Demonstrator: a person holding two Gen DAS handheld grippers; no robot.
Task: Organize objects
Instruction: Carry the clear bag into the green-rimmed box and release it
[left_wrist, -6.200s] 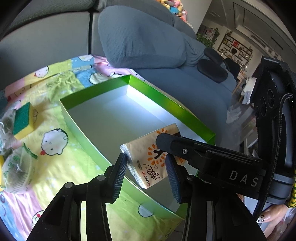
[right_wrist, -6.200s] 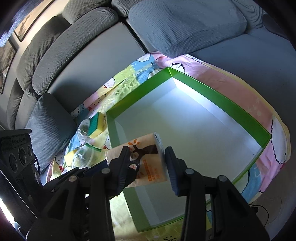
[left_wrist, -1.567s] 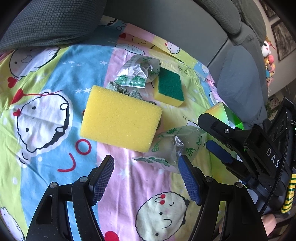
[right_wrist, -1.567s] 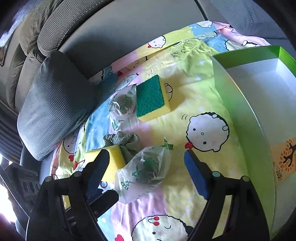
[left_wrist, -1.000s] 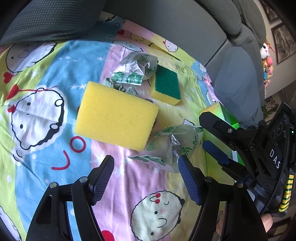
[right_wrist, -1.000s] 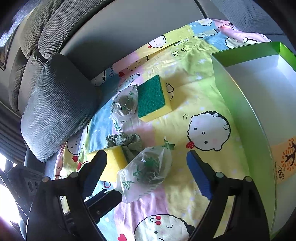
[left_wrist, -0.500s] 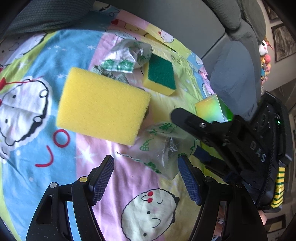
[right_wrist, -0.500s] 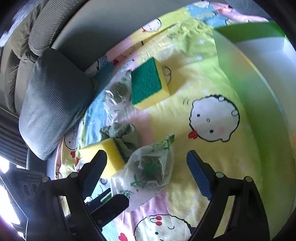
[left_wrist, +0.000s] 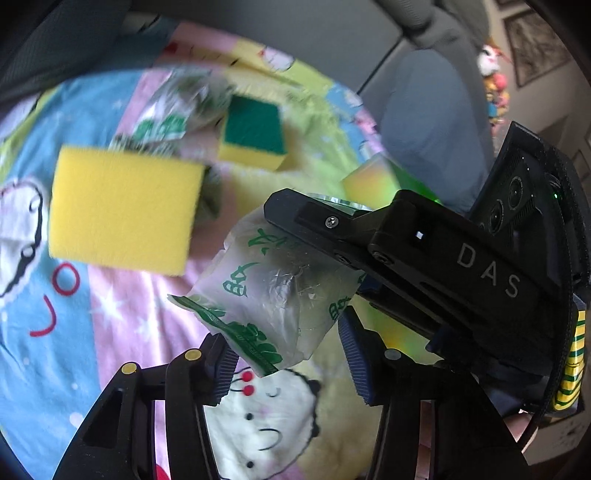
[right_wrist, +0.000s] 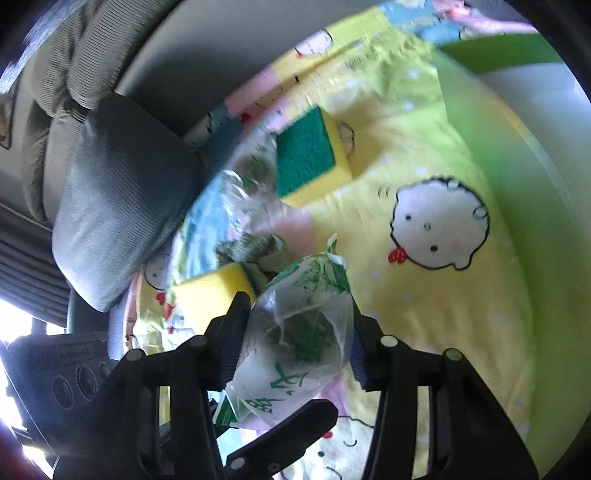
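One grey sofa (right_wrist: 155, 74) carries everything, with one grey cushion (right_wrist: 122, 206) at its end and one cartoon-printed sheet (right_wrist: 436, 288) spread over the seat. One green box (right_wrist: 517, 206) with a pale inside stands on the sheet at the right of the right wrist view.

Two sponges lie on the sheet: a plain yellow sponge (left_wrist: 122, 206), the larger, and a green-topped sponge (left_wrist: 255, 133) farther back. One grey-green cloth (right_wrist: 255, 251) is bunched against the plain sponge.

Two clear printed bags show. One bag (right_wrist: 299, 332) is up off the sheet, and the right gripper (right_wrist: 295, 350) has just closed on it, both pads pressing its sides. The left gripper (left_wrist: 284, 354) has also just been narrowing; the bag's lower corner hangs between its jaws, touching the left pad, but the right pad stands apart from it. The second bag (left_wrist: 177, 107) lies blurred just beside the green-topped sponge.
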